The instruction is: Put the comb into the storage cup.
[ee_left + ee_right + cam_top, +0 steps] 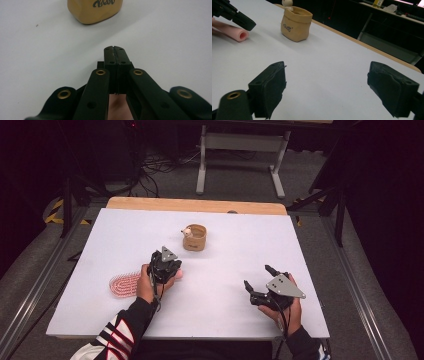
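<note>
A pink hairbrush (124, 284) lies on the white table (225, 245) at the left, its handle pointing right. My left gripper (172, 266) hovers just over that handle with its jaws pressed together and nothing between them (115, 48); the pink handle (117, 107) shows beneath its arms. From the right gripper view the handle's round end (242, 35) sticks out under the left gripper (237, 16). A tan pouch (194, 237) with a small pale figure (187, 232) at its rim stands behind. My right gripper (258, 276) rests at the right, jaws wide apart and empty (327, 85).
The table's far edge is a bare wooden strip (195, 205). Beyond it stand a grey desk frame (240, 150) and floor cables (155, 167). Metal rails (35, 290) run along the table's left and right sides.
</note>
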`<state>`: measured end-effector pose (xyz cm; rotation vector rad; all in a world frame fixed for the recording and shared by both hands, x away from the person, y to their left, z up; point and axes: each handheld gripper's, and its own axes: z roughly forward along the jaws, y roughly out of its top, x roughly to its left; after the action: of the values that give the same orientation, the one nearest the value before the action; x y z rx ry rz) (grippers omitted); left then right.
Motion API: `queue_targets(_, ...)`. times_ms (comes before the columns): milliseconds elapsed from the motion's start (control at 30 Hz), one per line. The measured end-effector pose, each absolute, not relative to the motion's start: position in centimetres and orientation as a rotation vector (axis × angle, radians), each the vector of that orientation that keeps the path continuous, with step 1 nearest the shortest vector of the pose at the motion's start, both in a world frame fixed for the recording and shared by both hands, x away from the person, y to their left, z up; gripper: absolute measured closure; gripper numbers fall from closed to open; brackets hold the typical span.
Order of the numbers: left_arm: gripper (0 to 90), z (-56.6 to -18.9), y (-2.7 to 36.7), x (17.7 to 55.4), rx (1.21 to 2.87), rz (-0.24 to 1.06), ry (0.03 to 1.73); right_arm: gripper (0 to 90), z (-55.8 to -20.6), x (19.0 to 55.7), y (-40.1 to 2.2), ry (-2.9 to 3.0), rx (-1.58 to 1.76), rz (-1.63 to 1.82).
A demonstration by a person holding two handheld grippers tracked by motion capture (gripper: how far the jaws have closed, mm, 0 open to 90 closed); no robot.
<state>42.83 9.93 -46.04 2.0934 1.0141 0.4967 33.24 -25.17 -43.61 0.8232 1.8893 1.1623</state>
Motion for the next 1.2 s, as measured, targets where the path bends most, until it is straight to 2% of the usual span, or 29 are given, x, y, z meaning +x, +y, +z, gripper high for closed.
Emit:
queue_targets(500, 90.0, -46.7, 8.4, 42.1, 2.179, 0.459, 0.944, 15.4, -43.7, 33.3, -25.0, 1.910, 0.821, 1.147)
queue_targets(767, 90.0, -46.4, 8.2, 40.2, 2.289, 0.431, 0.819, 15.5, -43.8, 33.4, -25.2, 1.910, 0.829, 1.145)
queue_targets(1200, 90.0, -46.2, 9.7, 38.5, 2.365, 0.407, 0.723, 15.3, -44.0, 33.5, -25.1, 1.930, 0.845, 1.132)
